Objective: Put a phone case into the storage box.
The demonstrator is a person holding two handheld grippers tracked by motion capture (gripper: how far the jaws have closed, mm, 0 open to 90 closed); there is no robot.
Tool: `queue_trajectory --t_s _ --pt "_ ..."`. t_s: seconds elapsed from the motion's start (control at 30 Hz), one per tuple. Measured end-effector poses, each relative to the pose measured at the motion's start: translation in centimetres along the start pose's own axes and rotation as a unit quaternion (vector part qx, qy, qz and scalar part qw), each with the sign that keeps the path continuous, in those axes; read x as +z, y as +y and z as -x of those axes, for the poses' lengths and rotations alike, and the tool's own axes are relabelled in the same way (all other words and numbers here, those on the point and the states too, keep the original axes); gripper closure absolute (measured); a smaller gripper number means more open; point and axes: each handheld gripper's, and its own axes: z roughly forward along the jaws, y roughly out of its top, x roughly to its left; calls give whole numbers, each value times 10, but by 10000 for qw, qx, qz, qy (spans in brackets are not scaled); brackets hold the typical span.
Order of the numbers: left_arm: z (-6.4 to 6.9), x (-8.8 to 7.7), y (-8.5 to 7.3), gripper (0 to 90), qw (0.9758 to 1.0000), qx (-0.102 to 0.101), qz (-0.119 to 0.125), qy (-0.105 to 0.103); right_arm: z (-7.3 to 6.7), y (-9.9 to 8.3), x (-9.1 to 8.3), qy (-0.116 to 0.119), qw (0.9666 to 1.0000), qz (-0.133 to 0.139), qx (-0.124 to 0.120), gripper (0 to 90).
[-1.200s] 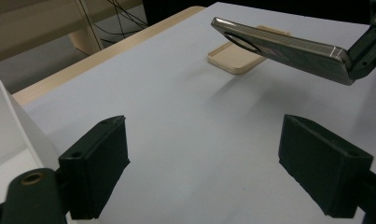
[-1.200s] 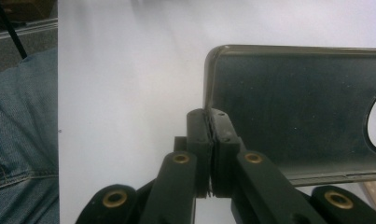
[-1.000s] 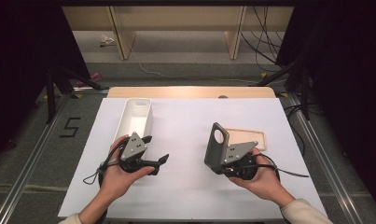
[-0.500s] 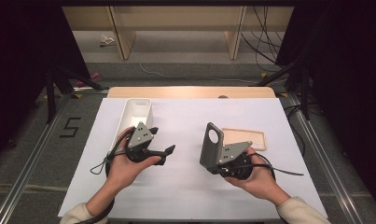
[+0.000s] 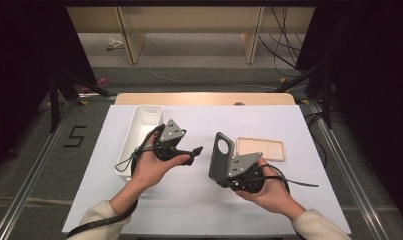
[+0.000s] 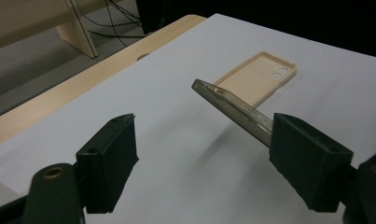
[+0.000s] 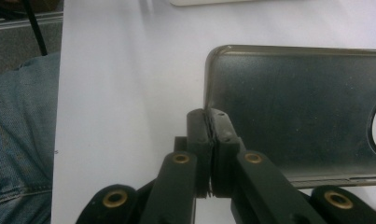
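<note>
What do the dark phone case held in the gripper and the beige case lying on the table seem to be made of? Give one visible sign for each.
The dark phone case looks like smoky, half-clear soft plastic, perhaps silicone or TPU: light glints along its thin rim. The beige case seems matt, opaque plastic or rubber: an even, dull surface with no shine. How soft either one is cannot be told.

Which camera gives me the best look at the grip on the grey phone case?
The right gripper view: the right gripper is shut on the grey phone case at its edge, close up. The high view shows the case raised off the table. The left gripper view shows it edge-on, between open jaws.
</note>
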Motion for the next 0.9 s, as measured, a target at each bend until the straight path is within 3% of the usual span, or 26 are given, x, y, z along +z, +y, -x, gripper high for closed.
queue_trajectory --t_s 0.27,0.5,0.77,0.9 --pt "-5 28 17 266 9990 -229 -382 -25 -3 6 4 22 10000 5 -79 895" --pt "-9 45 25 280 9964 -381 -746 -114 -5 10 7 30 9999 -2 -163 894" --pt "-13 62 30 363 9923 -670 -1040 -97 -8 14 9 29 9996 -18 -282 895" --pt "-12 68 31 399 9887 -784 -1265 -165 -9 15 9 1 9995 -18 -322 894"
